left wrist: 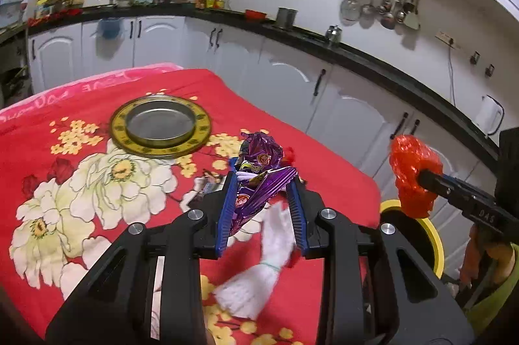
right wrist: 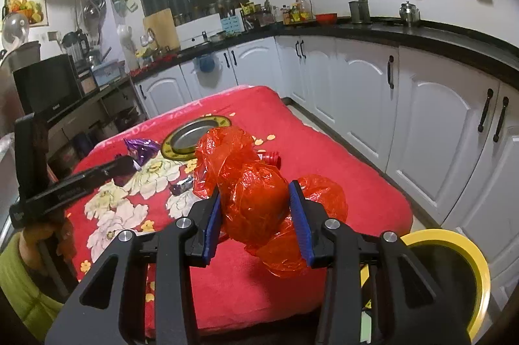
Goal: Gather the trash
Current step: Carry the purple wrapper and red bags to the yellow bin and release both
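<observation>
My left gripper (left wrist: pixel 263 178) is shut on a crumpled purple foil wrapper (left wrist: pixel 259 166) and holds it above the red floral table. It also shows in the right wrist view (right wrist: pixel 128 161) at the left. My right gripper (right wrist: pixel 256 192) is shut on a crumpled red plastic bag (right wrist: pixel 253 192), held above the table's right part. The bag shows in the left wrist view (left wrist: pixel 410 174) past the table's right edge. A yellow-rimmed bin (right wrist: pixel 476 273) stands on the floor by the table's near right corner. A white tissue wad (left wrist: pixel 259 273) lies on the table under my left gripper.
A metal plate with a gold rim (left wrist: pixel 160 126) sits at the table's far side. A red bottle cap piece (right wrist: pixel 271 157) and a small dark wrapper (right wrist: pixel 181 184) lie on the cloth. White cabinets (right wrist: pixel 421 118) run along the right.
</observation>
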Tool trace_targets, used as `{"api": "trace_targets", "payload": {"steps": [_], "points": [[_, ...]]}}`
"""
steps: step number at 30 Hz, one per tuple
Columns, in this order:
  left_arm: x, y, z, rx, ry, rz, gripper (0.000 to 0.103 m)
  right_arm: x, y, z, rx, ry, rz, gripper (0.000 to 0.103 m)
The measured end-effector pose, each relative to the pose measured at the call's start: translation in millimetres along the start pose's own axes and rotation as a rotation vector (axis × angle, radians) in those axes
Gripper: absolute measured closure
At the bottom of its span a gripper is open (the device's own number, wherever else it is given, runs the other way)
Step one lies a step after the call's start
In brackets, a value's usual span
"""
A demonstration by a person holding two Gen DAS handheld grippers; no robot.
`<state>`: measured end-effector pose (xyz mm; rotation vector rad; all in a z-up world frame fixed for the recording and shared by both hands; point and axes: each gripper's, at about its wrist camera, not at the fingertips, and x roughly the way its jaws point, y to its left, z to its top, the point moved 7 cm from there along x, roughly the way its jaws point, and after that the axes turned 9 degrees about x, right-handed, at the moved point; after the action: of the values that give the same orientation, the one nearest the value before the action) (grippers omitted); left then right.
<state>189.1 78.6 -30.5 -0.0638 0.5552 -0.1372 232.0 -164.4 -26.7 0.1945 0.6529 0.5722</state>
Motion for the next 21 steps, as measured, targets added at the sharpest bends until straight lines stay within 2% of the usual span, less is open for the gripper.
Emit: {"api": "trace_targets", "payload": {"steps": [21], "points": [[-9,-78,-6,0.116,-0.019,-0.128,0.079,-50,-11,0,0.015,-0.077,-0.034,0.066]]}}
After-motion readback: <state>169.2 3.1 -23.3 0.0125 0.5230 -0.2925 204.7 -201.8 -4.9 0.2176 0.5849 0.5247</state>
